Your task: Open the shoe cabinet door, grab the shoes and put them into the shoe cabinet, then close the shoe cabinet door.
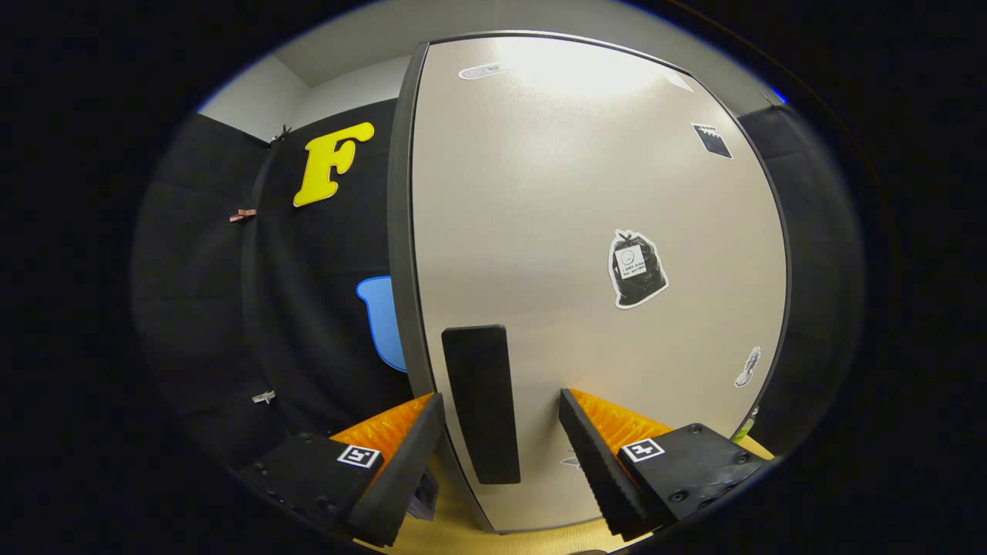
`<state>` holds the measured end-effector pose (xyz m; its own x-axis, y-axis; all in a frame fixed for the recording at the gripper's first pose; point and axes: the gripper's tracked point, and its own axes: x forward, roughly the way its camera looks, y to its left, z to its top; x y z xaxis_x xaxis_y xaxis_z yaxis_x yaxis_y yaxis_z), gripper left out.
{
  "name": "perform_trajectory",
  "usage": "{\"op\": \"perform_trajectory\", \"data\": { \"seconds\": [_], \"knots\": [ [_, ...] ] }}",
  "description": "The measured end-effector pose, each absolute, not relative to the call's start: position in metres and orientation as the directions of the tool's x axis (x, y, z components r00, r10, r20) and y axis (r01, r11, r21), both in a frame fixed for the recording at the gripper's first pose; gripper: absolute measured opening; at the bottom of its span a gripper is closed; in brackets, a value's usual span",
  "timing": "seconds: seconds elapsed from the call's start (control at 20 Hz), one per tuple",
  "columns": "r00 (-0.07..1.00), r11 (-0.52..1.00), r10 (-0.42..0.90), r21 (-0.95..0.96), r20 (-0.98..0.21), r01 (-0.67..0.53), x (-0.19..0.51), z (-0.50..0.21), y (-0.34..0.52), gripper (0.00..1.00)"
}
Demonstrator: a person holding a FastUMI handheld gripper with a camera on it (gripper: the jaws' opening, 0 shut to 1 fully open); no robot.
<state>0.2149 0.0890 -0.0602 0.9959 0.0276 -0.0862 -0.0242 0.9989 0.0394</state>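
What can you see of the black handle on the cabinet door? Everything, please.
The handle is a flat, matte black, upright rectangular bar, plastic by the look of it, mounted on the beige cabinet door near the door's left edge, low down. The door looks shut. The handle stands slightly tilted in this fisheye view. The gripper is open, with the handle between its two fingers: the left finger sits close beside the handle, the right finger is apart from it. Neither visibly presses on it.

Wooden floor (463,532), shoe cabinet (586,231) standing on it
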Motion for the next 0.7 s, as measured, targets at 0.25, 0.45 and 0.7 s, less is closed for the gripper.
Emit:
{"op": "perform_trajectory", "data": {
  "seconds": [0.25, 0.45, 0.7],
  "knots": [
    [0.995, 0.999, 0.044, 0.034, -0.086, -0.041, 0.214, -0.06, 0.098, 0.66],
    [0.995, 0.999, 0.046, 0.022, -0.085, -0.044, 0.214, -0.061, 0.098, 0.32],
    [0.994, 0.998, 0.063, -0.002, -0.085, -0.063, 0.205, -0.06, 0.098, 0.32]
  ]
}}
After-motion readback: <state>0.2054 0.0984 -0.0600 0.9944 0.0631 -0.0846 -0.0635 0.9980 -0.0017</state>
